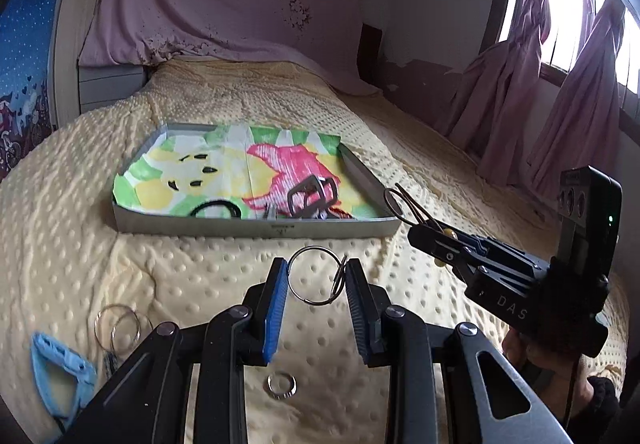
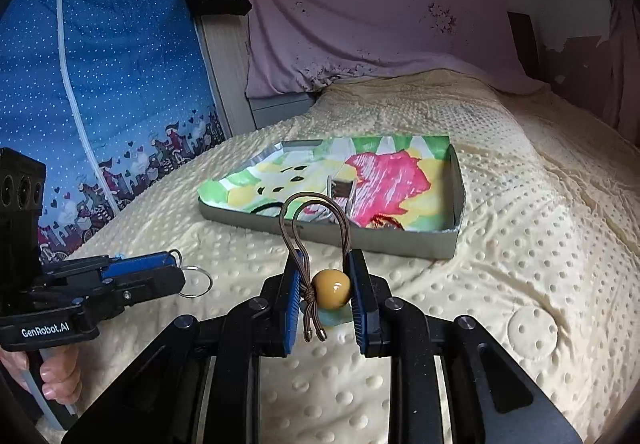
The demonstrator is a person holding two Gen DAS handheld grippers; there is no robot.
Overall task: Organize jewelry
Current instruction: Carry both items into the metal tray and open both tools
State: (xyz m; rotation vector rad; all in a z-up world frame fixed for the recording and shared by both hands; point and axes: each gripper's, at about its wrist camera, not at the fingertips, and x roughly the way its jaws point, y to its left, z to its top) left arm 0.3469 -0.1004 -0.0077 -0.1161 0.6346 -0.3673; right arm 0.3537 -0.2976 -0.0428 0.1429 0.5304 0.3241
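Risk one: left hand-held gripper pinches key ring by thin rim only, above bed, short of tray; ring could twist out, drop. Risk two: right hand-held gripper squeezes round bead of hair tie; smooth bead may pop free. Loose ring on bed below easily overlooked.
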